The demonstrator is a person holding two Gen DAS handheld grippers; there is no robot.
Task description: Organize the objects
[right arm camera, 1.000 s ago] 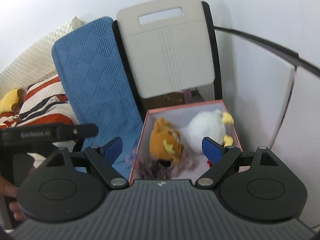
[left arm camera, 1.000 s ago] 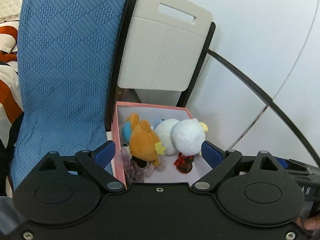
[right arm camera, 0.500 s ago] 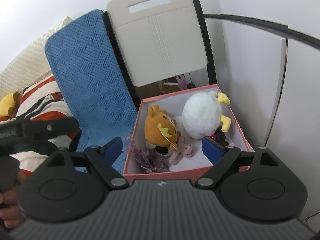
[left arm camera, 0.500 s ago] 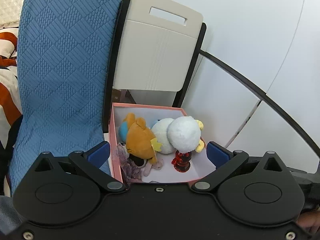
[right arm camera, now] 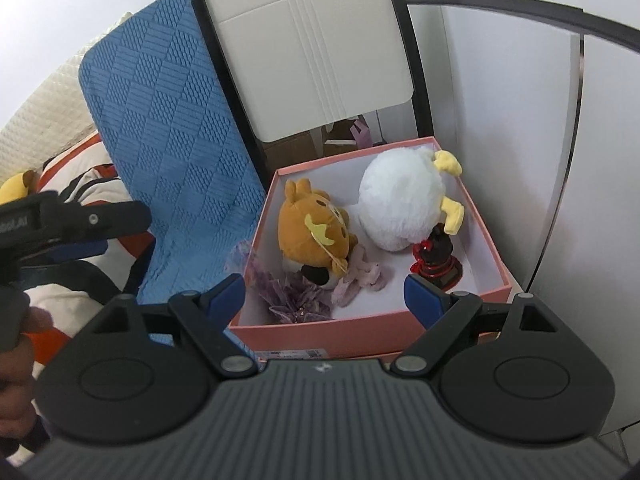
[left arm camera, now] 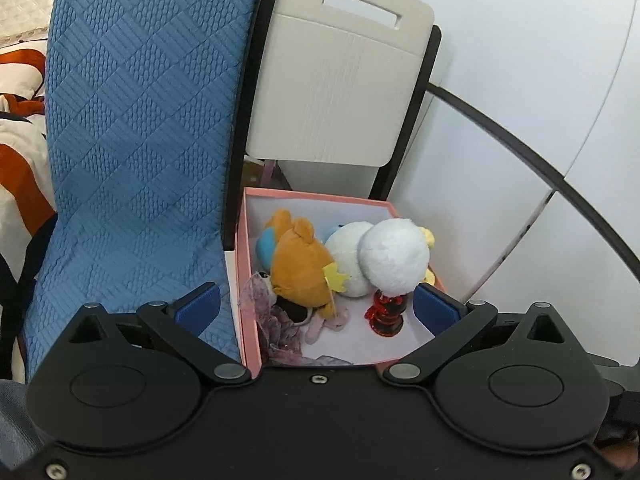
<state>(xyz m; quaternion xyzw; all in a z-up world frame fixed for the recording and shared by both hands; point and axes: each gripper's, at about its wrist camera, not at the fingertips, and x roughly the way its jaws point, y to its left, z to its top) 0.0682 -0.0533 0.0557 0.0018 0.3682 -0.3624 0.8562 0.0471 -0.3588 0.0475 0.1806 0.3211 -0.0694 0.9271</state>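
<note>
A pink box (left arm camera: 316, 197) (right arm camera: 320, 334) with a white inside stands beside a blue cushion. In it lie a brown bear plush (left arm camera: 304, 264) (right arm camera: 312, 220), a white plush with yellow feet (left arm camera: 394, 256) (right arm camera: 400, 204), a red figurine (left arm camera: 386, 316) (right arm camera: 436, 256), purple lace (left arm camera: 280, 320) (right arm camera: 296, 296) and a small pale pink toy (right arm camera: 360, 276). My left gripper (left arm camera: 318, 306) hangs open over the box's near left corner. Just before the box's front wall, my right gripper (right arm camera: 326, 295) also stands open. Neither one touches a toy.
A blue quilted cushion (left arm camera: 132, 140) (right arm camera: 172, 120) leans left of the box. Behind the box rises a beige chair back (left arm camera: 336, 88) (right arm camera: 312, 52). White wall panels close the right side. Orange-striped bedding (left arm camera: 20, 160) and a yellow plush (right arm camera: 14, 190) lie far left. A hand (right arm camera: 16, 360) holds the left gripper.
My right gripper has sunk toward the box, so more of its inside and its front wall show. The left gripper's jaws have spread a little wider.
</note>
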